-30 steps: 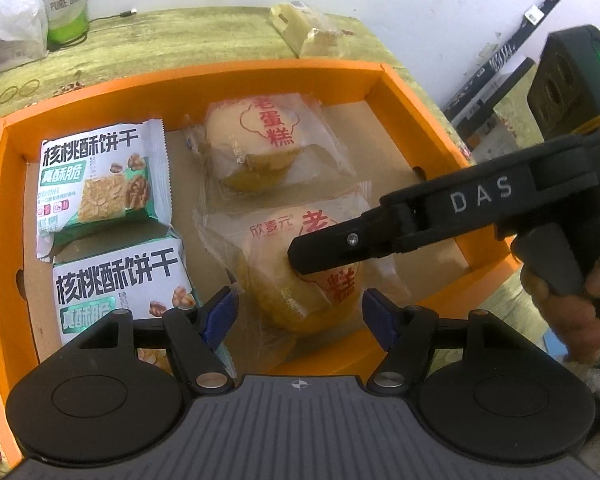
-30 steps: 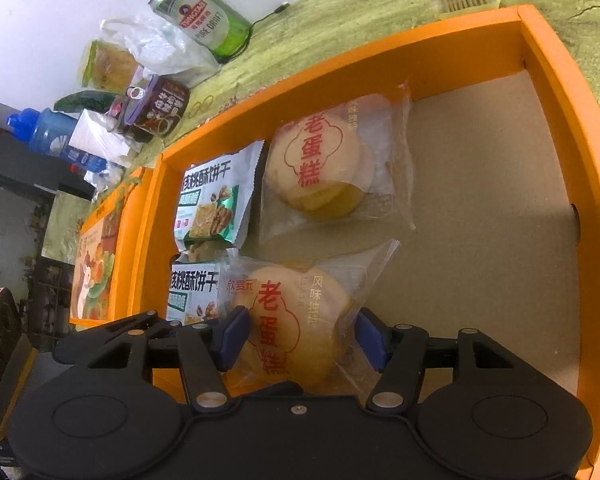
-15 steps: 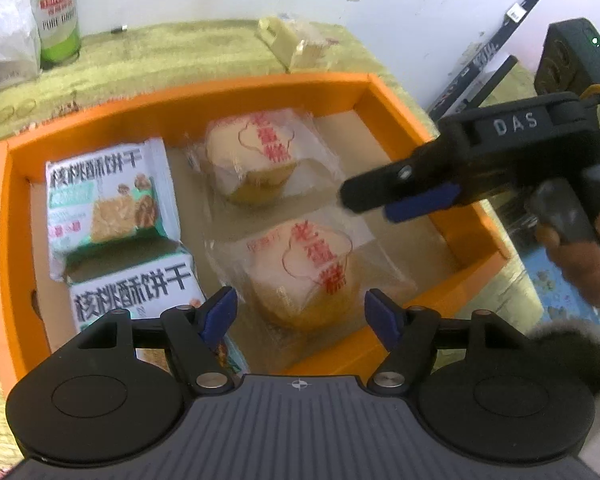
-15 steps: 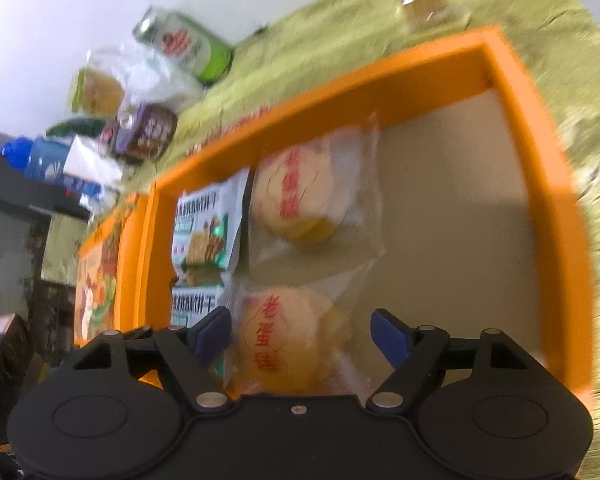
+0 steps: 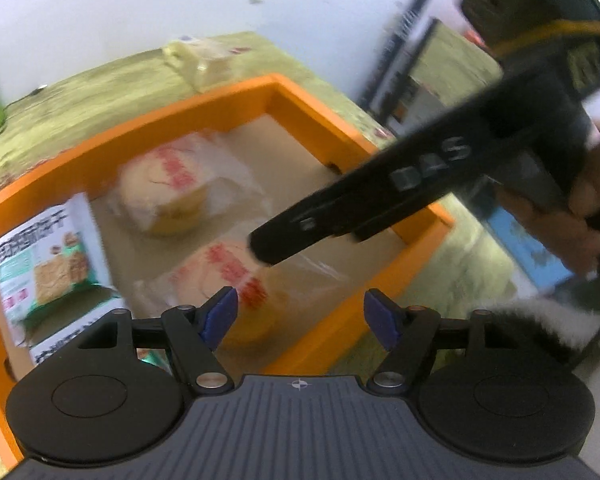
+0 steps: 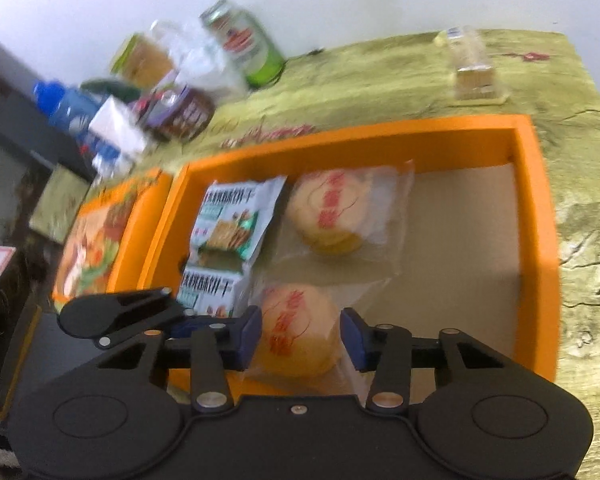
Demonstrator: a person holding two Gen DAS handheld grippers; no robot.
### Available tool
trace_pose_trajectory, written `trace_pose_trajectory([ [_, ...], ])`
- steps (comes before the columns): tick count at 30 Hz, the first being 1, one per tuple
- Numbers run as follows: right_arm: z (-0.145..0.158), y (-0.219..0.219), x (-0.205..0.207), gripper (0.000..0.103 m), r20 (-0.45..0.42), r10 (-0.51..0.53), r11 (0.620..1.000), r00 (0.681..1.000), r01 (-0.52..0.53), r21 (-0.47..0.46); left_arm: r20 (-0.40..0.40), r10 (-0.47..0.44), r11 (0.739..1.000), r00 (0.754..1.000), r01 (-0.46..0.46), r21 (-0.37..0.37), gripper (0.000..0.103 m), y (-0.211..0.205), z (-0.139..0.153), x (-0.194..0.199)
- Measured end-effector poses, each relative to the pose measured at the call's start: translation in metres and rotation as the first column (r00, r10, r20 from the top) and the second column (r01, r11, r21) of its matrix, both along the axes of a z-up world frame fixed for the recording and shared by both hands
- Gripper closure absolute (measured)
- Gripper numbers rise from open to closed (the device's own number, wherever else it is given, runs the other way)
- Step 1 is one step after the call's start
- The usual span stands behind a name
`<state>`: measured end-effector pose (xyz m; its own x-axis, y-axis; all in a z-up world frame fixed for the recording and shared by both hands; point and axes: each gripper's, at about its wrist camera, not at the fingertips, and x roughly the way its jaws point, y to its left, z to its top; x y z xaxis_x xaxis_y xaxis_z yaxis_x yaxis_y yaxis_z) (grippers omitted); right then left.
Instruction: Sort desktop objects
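Near cake packet [image 6: 296, 330] is lying in the orange tray [image 6: 538, 216], beside the biscuit packs [image 6: 230, 220]. We are holding right gripper [image 6: 300, 338] and left gripper [image 5: 300, 314] spread, both empty, above it.

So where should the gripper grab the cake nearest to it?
Grip the near cake across its round middle, coming down from above with the right gripper open. It lies flat in the orange tray, and its loose clear wrapper edges would probably slip.
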<state>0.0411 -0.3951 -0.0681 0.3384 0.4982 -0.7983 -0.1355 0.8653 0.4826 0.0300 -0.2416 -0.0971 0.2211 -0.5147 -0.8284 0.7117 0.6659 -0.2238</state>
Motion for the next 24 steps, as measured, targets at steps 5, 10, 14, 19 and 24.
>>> trace_pose_trajectory([
  [5,-0.018,0.015,-0.001,0.069,-0.075,0.051,0.996,0.996,-0.056,-0.075,-0.001,-0.064,0.998,0.998,0.064,0.017,0.031,-0.011,-0.008,-0.009],
  [10,-0.028,0.021,-0.003,0.069,-0.104,0.075,0.986,0.992,-0.089,-0.14,-0.026,-0.073,0.997,0.997,0.073,0.0,0.029,-0.011,-0.013,-0.009],
  [14,-0.032,0.018,-0.004,0.069,-0.114,0.069,0.987,0.991,-0.084,-0.138,-0.034,-0.061,0.998,0.998,0.061,-0.009,0.029,-0.009,-0.013,-0.005],
  [19,-0.023,0.012,-0.006,0.068,-0.083,0.06,0.987,0.995,-0.072,-0.143,0.002,-0.077,0.997,0.997,0.077,0.006,0.03,-0.007,-0.003,-0.009],
  [24,-0.004,0.002,-0.005,0.068,-0.02,0.038,0.984,0.999,-0.041,-0.174,0.057,-0.078,0.997,0.995,0.078,0.01,0.029,-0.006,0.006,-0.008],
])
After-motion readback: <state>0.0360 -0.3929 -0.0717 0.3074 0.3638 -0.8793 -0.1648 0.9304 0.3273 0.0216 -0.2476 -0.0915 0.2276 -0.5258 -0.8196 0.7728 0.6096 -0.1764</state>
